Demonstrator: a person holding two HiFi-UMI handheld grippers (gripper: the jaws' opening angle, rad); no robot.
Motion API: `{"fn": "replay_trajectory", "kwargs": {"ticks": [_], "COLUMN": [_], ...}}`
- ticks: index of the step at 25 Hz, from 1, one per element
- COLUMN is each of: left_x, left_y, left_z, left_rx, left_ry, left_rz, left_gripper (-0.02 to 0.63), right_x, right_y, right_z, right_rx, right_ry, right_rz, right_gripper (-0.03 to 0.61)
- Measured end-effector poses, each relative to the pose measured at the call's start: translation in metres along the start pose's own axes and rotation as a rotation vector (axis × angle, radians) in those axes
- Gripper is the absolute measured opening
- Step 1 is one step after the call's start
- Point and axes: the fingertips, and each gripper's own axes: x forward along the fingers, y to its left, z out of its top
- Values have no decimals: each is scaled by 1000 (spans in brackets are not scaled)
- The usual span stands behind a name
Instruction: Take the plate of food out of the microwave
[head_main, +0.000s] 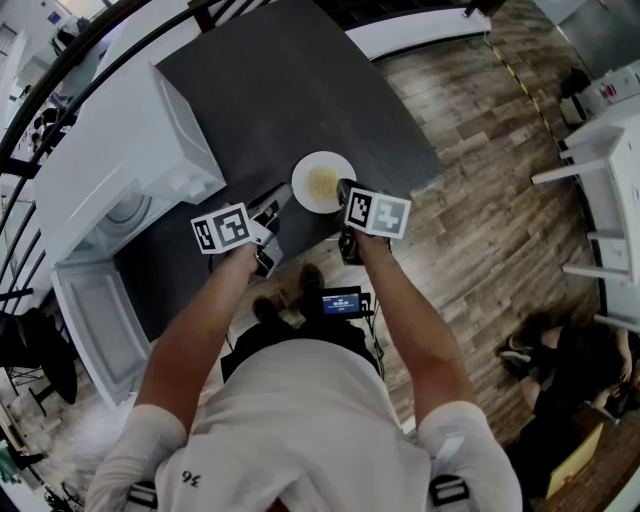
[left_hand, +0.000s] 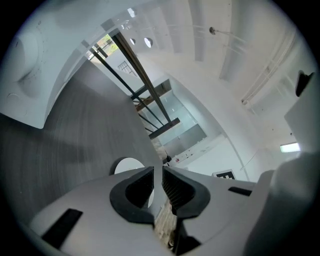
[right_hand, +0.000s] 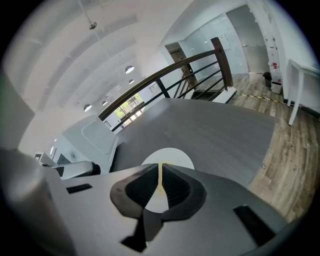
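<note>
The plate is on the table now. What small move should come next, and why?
Probably move the left gripper to the open door of the microwave and push it shut. The plate sits on the table, outside; this and the right gripper are shut and empty, so only the door seems left.

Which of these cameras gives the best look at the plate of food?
The head view: it looks down on the whole plate, food in its middle, on the dark table. The right gripper view shows the plate partly hidden behind the jaws; the left gripper view catches only an edge of it.
</note>
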Motion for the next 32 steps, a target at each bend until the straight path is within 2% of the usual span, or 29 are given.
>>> {"fn": "replay_trajectory", "kwargs": {"ticks": [7, 13, 22, 27, 32], "left_x": [-22, -56, -106, -139, -169], "left_y": [-37, -62, -95, -111, -124], "left_z": [7, 10, 9, 4, -1], "left_rx": [56, 103, 174, 183, 204], "left_ry": [-17, -27, -23, -30, -57], "left_rz": [-80, -146, -200, -227, -245], "left_gripper": [41, 41, 41, 41, 41], "right_x": [-33, -60, -106, -133, -163], "right_y": [17, 42, 87, 113, 129], "right_z": [13, 3, 0, -4, -10], "right_rx": [23, 65, 91, 37, -20], "right_ry": [-87, -111, -192, -222, -251], "right_rz": [5, 25, 83, 126, 131], "right_gripper": [2, 2, 2, 2, 2]}}
